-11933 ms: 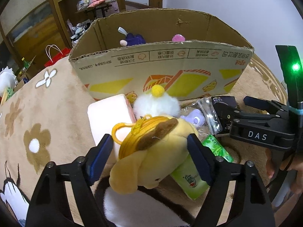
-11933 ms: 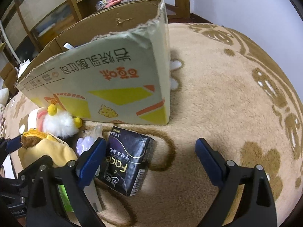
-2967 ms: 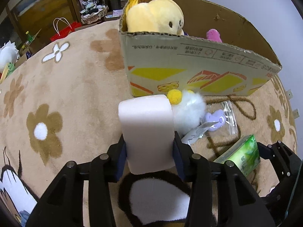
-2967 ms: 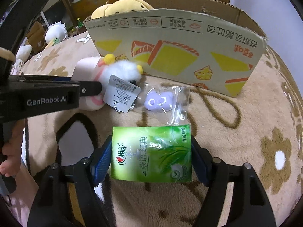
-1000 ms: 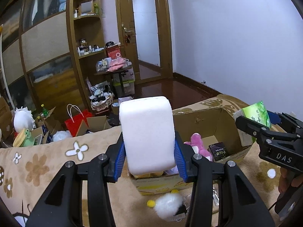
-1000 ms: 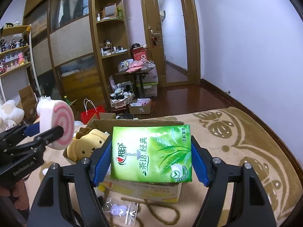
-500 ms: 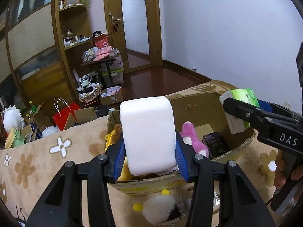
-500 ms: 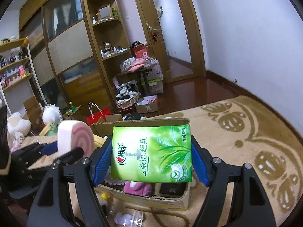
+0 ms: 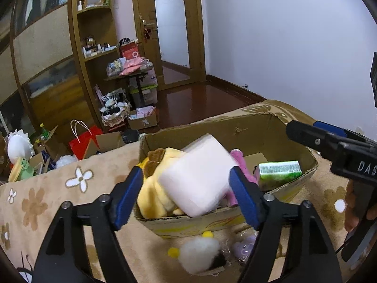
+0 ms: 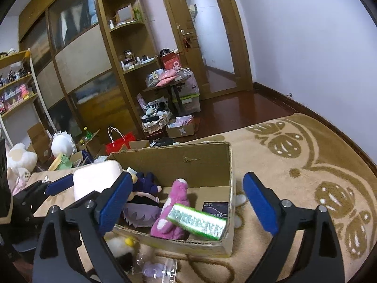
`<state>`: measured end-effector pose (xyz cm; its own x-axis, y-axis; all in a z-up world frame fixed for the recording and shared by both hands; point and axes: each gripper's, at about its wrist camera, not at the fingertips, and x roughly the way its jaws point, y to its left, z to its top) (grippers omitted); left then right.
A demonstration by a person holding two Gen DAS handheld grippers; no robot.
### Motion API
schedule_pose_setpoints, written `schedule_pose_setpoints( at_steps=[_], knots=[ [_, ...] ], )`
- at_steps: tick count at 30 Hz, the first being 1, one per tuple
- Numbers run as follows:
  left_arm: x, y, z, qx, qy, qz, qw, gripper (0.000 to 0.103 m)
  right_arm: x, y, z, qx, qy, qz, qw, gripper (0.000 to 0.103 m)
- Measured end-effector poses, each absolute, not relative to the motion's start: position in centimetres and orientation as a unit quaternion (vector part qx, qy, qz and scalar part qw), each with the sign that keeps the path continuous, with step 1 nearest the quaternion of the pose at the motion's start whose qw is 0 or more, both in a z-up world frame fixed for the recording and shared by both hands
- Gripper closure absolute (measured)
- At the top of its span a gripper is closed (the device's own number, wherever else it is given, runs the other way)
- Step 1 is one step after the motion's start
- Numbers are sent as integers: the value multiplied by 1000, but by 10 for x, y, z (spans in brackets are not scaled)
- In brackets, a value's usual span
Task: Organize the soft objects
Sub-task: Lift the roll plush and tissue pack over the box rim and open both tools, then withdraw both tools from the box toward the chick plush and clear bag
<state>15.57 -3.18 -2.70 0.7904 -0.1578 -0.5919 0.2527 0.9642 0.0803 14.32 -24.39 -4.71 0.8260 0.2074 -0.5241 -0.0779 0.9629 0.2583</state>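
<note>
A cardboard box (image 9: 264, 127) (image 10: 202, 152) stands on the brown flowered rug. My left gripper (image 9: 187, 197) is open above the box; the pale pink cushion (image 9: 200, 176) (image 10: 94, 181) lies tilted below it on the yellow plush (image 9: 155, 193). My right gripper (image 10: 186, 206) is open above the box's right end; the green tissue pack (image 10: 196, 221) (image 9: 279, 171) lies inside, leaning on a pink plush (image 10: 175, 207). A purple plush (image 10: 143, 204) and a black packet (image 10: 215, 208) are also inside.
A white pompom toy (image 9: 198, 254) (image 10: 117, 245) and a purple item in a clear bag (image 9: 242, 247) (image 10: 155, 267) lie on the rug before the box. Shelves, a red bag (image 9: 81, 141) and clutter fill the floor beyond.
Both grippers have opened over the box. The pink cushion has dropped from the left one onto the yellow plush; the green tissue pack has dropped from the right one into the box.
</note>
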Motion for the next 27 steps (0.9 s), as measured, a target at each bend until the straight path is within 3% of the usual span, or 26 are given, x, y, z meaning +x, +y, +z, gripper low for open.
schedule_pose_setpoints(
  at_steps=[3, 27],
  knots=[
    [154, -28, -24, 77, 298, -101, 946, 15, 139, -244, -43, 119, 286, 79, 947, 0],
    [80, -4, -4, 81, 336, -71, 936, 14, 81, -230, -18, 105, 292, 90, 946, 0]
  ],
)
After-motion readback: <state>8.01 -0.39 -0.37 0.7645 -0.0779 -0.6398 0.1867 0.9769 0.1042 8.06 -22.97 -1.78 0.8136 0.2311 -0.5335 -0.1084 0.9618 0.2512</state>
